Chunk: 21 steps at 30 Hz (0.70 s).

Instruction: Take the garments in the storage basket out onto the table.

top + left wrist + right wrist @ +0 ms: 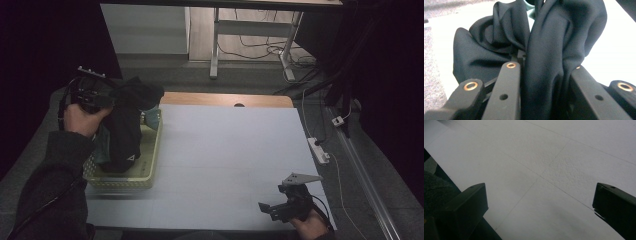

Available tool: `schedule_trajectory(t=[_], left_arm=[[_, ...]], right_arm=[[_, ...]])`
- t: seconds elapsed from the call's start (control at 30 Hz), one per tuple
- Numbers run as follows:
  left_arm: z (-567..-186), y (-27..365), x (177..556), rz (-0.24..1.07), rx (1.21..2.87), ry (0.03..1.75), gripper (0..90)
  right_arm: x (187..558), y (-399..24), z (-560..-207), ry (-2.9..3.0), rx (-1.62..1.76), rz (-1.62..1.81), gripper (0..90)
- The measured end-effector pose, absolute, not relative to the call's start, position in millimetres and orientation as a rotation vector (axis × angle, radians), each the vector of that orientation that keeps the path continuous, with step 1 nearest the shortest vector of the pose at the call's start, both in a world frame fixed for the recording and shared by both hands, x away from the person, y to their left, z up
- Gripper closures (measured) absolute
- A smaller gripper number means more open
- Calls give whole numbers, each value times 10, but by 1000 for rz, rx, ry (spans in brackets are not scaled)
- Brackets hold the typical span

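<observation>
My left hand-held gripper (107, 97) is raised above the basket (150, 165) at the left edge of the desk (225, 160). Its jaws are pinched on a black garment (125, 125). In the left gripper view the garment (549, 50) is a fine-knit, matte fabric gathered into deep soft folds, bunched between the two black jaws, whose flat bars carry brass-ringed holes. The garment hangs down from the grip in a long drape, and its lower end reaches into the basket. A small light triangular mark sits near the hem. The basket is rectangular, pale yellow plastic with perforated walls; a teal cloth (150, 117) shows at its far end, behind the garment.

My left hand (82, 120) wraps the gripper body from below, forearm in a dark sleeve (50, 185) rising from the lower left.

My right hand-held gripper (272, 209) rests low at the near right corner of the desk, jaws spread wide with nothing between them. In the right gripper view the desk surface (536, 170) is white, faintly pebbled, crossed by thin seam lines.
</observation>
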<state>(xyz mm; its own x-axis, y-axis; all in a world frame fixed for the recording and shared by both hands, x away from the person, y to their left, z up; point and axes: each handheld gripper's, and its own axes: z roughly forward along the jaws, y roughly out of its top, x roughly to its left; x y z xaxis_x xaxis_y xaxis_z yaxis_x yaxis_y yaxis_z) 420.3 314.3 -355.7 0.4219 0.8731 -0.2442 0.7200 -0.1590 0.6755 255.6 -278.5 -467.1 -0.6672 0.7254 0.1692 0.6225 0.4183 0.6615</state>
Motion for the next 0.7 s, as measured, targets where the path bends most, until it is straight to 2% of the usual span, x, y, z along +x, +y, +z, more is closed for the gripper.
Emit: schedule_trajectory(t=[0.7], left_arm=[[-3127, 2716, 4103, 340, 1962, 1155, 752]], right_arm=[[2556, -2783, -4672, 2524, 1207, 1080, 0]])
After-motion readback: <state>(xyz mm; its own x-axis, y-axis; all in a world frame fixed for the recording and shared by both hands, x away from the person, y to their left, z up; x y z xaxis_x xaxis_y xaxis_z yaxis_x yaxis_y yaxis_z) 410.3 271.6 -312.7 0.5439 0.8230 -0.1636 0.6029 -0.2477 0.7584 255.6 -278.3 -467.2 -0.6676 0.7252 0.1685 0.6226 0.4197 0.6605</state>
